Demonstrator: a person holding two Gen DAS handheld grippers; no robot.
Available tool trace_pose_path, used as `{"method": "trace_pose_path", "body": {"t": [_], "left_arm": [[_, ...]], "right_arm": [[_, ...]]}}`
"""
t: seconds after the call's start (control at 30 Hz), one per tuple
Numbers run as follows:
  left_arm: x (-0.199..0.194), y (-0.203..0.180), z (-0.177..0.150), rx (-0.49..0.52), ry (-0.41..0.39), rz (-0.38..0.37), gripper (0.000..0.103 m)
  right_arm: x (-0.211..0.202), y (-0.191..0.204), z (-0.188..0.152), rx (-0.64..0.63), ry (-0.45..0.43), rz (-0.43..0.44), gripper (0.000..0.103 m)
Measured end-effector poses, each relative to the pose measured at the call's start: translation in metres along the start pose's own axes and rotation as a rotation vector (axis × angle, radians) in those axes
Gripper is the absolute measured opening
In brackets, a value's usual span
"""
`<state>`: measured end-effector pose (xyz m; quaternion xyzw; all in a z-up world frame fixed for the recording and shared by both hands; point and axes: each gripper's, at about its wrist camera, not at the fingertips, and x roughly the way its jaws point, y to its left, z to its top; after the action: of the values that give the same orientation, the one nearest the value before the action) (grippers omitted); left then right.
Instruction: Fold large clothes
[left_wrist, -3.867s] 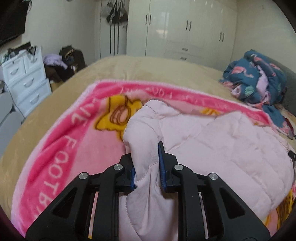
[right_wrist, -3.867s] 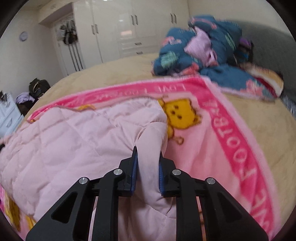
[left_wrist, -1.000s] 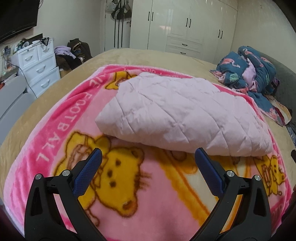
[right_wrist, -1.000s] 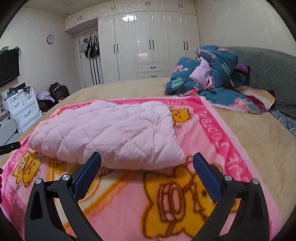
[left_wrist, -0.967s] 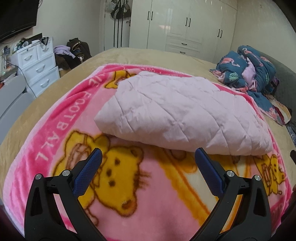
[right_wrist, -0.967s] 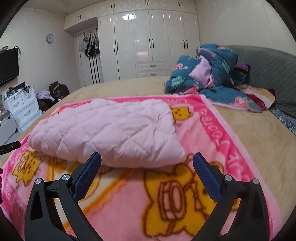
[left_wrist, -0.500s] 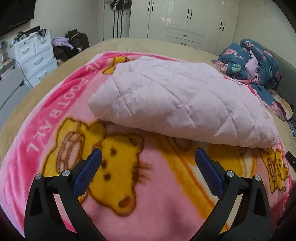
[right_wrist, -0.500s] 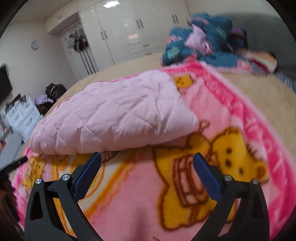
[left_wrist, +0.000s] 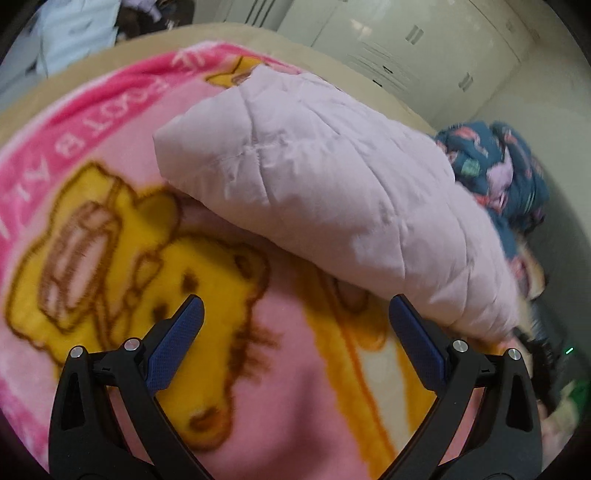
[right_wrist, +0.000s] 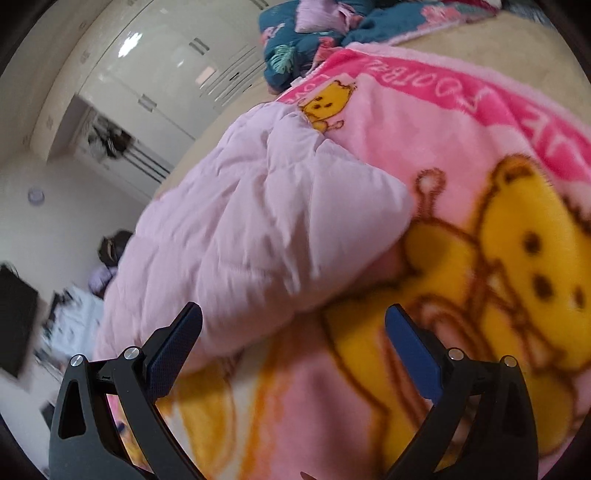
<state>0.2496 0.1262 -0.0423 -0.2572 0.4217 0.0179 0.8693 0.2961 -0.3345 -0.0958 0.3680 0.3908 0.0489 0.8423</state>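
Left claw (left_wrist: 295, 314): blue-padded fingers (left_wrist: 177, 343) spread wide apart, holding nothing, poised over the cartoon-bear blanket (left_wrist: 207, 288); in the left wrist view the nearest edge of the garment lies toward 12 o'clock, and the right finger tip sits just beside its lower hem, contact uncertain. Pale pink quilted garment (left_wrist: 314, 173): folded into a thick bundle, resting on the blanket, running from 10 o'clock toward 4 o'clock in the left wrist view, one rounded corner nearest the pink lettered border. Blanket: pink fleece with yellow bears and a deep-pink lettered band, spread on a tan bed (left_wrist: 122, 55). Dark blue patterned bedding (left_wrist: 495, 166): heaped at 2 o'clock beyond the garment. White wardrobe (left_wrist: 417, 44): at 1 o'clock, blurred. Right claw (right_wrist: 293, 314): fingers likewise wide apart and empty, above the blanket, with the garment (right_wrist: 258, 229) at 11 o'clock and its left finger tip overlapping the bundle's near edge in the picture; whether they touch cannot be told. Both views are tilted and motion-blurred.
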Motion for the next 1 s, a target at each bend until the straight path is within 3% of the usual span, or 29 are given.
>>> {"method": "trace_pose_path", "body": {"t": [0.23, 0.4, 0.53, 0.73, 1.0], "left_arm": [[0.008, 0.012, 0.018, -0.125, -0.021, -0.061, 0.094], [0.017, 0.018, 0.030, -0.190, -0.027, -0.110, 0.094], [0.031, 0.027, 0.037, -0.312, -0.016, -0.203, 0.094], [0.053, 0.039, 0.049, -0.426, -0.029, -0.255, 0.094], [0.084, 0.039, 0.069, -0.431, -0.051, -0.242, 0.095]], "right_arm": [[0.027, -0.006, 0.019, 0.116, 0.028, 0.056, 0.099], [0.040, -0.004, 0.029, 0.115, 0.031, 0.063, 0.099], [0.050, -0.004, 0.036, 0.109, 0.037, 0.060, 0.099], [0.056, -0.002, 0.039, 0.087, 0.033, 0.056, 0.099], [0.068, 0.004, 0.042, 0.037, 0.021, 0.052, 0.099]]}}
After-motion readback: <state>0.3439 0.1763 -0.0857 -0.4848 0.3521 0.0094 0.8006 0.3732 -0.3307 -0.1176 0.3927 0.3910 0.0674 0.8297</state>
